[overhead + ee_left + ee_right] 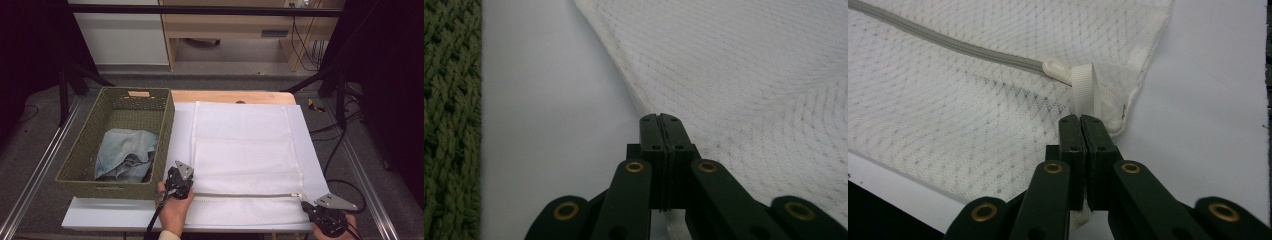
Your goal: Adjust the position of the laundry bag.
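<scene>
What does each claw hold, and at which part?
Both hold the white mesh bag: the left claw pinches its left edge, the right claw its corner by the zipper pull.

A white mesh laundry bag (245, 150) lies flat on the counter (310, 150), right of a green woven basket (165, 125) holding folded blue jeans (125, 150).

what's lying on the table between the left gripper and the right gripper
In the high view, the near strip of the white mesh laundry bag spans from the left gripper to the right gripper, its grey zipper running along it.
</scene>
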A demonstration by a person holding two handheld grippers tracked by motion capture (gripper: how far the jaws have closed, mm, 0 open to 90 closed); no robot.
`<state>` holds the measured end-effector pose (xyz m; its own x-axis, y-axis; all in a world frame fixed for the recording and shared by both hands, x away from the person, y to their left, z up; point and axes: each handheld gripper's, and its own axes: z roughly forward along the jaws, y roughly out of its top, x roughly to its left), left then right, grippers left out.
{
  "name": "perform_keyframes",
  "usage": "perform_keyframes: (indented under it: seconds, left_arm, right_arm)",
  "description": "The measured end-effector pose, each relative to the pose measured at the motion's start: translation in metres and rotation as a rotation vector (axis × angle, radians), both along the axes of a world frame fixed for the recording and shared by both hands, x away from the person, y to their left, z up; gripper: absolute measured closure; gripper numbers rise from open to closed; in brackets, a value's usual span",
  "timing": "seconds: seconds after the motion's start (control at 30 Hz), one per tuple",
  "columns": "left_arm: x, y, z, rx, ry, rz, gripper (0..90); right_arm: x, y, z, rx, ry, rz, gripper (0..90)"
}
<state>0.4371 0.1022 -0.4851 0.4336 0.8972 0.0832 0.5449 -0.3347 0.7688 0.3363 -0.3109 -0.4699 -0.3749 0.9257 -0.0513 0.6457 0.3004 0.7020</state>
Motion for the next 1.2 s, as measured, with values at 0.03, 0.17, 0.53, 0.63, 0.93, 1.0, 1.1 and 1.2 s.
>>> perform_keyframes:
  seconds: [0.03, 0.17, 0.53, 0.63, 0.93, 1.0, 1.1, 1.2]
  left_arm:
    - [0.001, 0.001, 0.000, -0.022, -0.007, -0.010, 85.5]
    - [0.000, 0.001, 0.003, -0.041, -0.048, -0.021, 70.9]
    - [-0.016, -0.011, 0.019, -0.098, -0.116, -0.113, 27.3]
    - [-0.020, -0.013, 0.024, -0.121, -0.116, -0.139, 21.8]
    - [-0.039, -0.015, 0.039, -0.178, -0.123, -0.231, 11.8]
    - [-0.045, -0.016, 0.041, -0.185, -0.122, -0.241, 11.7]
    - [-0.051, -0.016, 0.042, -0.188, -0.117, -0.256, 11.7]
    - [-0.062, -0.016, 0.040, -0.191, -0.114, -0.281, 11.7]
  right_arm:
    - [-0.002, -0.002, 0.001, 0.004, -0.001, -0.004, 88.6]
    - [-0.006, -0.004, 0.003, 0.017, -0.002, -0.009, 82.0]
    - [-0.005, -0.019, 0.017, 0.141, -0.185, -0.093, 28.2]
    - [-0.001, -0.023, 0.017, 0.157, -0.206, -0.110, 32.0]
    - [0.012, -0.022, 0.006, 0.151, -0.137, -0.105, 51.5]
    - [0.013, -0.021, 0.004, 0.153, -0.124, -0.101, 52.6]
    - [0.014, -0.020, 0.002, 0.154, -0.096, -0.095, 53.1]
    - [0.015, -0.019, -0.001, 0.145, -0.081, -0.087, 52.4]
